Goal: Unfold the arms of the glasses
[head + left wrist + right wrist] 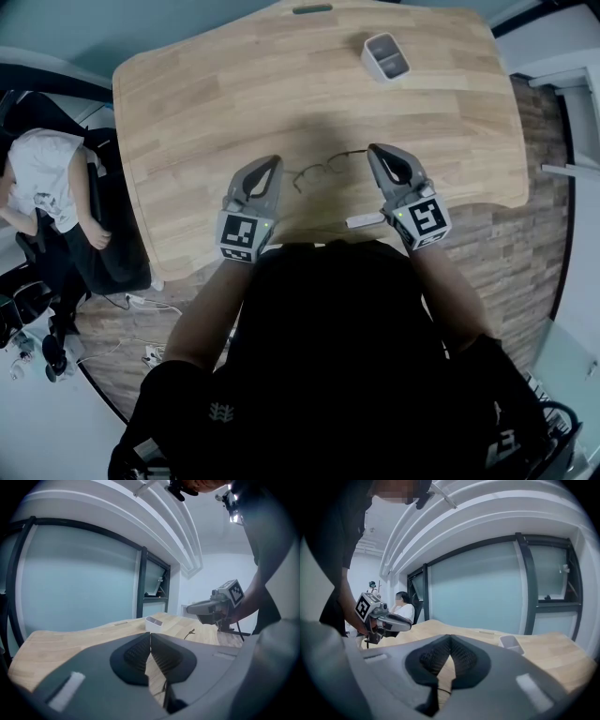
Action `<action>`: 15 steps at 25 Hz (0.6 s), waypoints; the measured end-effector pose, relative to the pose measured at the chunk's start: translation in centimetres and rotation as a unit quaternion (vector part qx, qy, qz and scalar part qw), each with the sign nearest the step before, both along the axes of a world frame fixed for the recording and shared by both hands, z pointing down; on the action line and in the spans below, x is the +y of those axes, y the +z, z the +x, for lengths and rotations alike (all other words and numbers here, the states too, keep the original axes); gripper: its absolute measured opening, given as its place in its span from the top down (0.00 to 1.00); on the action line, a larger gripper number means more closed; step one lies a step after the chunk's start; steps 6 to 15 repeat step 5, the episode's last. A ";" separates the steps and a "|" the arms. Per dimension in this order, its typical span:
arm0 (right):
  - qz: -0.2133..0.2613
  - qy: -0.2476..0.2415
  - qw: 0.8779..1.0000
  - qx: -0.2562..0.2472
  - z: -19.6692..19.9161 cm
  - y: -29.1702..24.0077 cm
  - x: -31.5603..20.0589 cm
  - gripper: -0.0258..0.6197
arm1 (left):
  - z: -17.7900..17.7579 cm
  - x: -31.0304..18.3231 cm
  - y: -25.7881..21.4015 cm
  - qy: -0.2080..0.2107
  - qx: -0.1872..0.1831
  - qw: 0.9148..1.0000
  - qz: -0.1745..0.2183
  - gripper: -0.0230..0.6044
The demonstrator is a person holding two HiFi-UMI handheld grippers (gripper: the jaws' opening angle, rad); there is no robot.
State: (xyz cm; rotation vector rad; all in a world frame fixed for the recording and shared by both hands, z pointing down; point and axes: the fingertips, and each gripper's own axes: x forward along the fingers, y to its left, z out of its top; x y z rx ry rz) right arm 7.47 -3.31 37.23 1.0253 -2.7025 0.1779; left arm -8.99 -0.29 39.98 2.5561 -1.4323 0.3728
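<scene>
Thin wire-framed glasses [323, 169] lie on the wooden table [216, 103], between my two grippers. My left gripper [276, 161] is at their left end, jaws shut. In the left gripper view [150, 637], a strand of the frame wire [164, 686] shows in the gap behind the closed tips. My right gripper [373, 150] is shut at the glasses' right end. In the right gripper view [450, 638], the frame wire [443, 689] also crosses between the pads. One curved arm tip [189, 633] sticks out below the right gripper [190, 607].
A small white tray [385, 56] stands at the far right of the table. A small white object [364, 221] lies near the front edge by my right hand. A seated person [42, 178] is off the table's left side.
</scene>
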 end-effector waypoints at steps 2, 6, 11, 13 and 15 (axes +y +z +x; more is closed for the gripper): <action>-0.001 -0.001 1.000 -0.001 0.0 0.0 0.0 0.96 | 0.2 0.0 0.1 0.001 0.000 1.000 -0.001 0.95; -0.003 0.001 1.000 -0.003 0.2 0.1 -0.1 0.96 | 0.4 0.0 0.2 0.002 0.000 1.000 -0.004 0.95; -0.003 0.001 1.000 -0.003 0.2 0.1 -0.1 0.96 | 0.4 0.0 0.2 0.002 0.000 1.000 -0.004 0.95; -0.003 0.001 1.000 -0.003 0.2 0.1 -0.1 0.96 | 0.4 0.0 0.2 0.002 0.000 1.000 -0.004 0.95; -0.003 0.001 1.000 -0.003 0.2 0.1 -0.1 0.96 | 0.4 0.0 0.2 0.002 0.000 1.000 -0.004 0.95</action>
